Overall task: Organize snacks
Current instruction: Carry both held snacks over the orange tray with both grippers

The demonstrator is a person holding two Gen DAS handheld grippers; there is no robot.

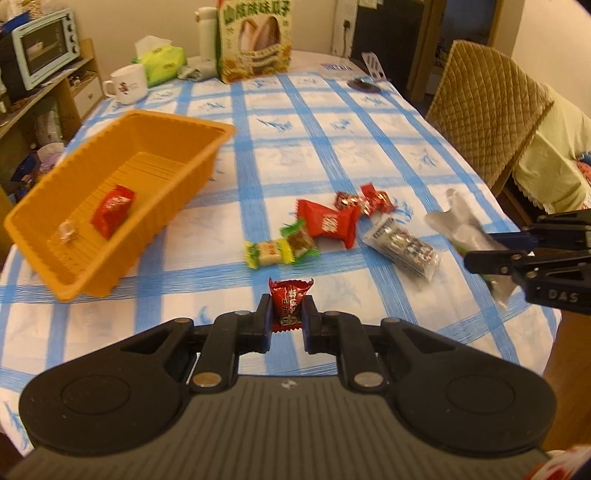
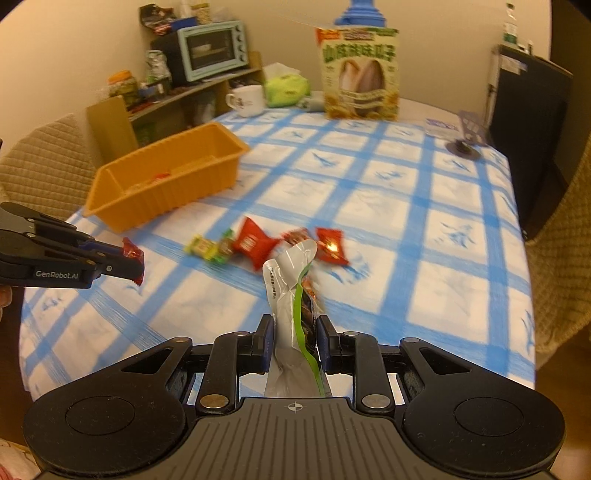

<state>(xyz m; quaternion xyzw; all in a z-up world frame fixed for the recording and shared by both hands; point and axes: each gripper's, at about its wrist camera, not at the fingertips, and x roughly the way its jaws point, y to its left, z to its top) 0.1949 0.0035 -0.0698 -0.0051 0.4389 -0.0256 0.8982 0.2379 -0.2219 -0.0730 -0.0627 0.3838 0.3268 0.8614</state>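
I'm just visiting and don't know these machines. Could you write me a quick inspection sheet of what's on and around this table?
Surface: table under blue-checked cloth.
Job's things: orange tray holding two snacks; loose snacks mid-table.
Clutter: mug, tissue pack, seed box, white flask.
Grippers: left gripper shut on a dark red candy; right gripper shut on a silver-green packet.
Cables: nothing seen.
Surroundings: toaster oven on a shelf, padded chair.

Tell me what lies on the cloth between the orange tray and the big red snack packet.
Only bare checked tablecloth between the orange tray and the big red snack packet; the left wrist view shows it best.
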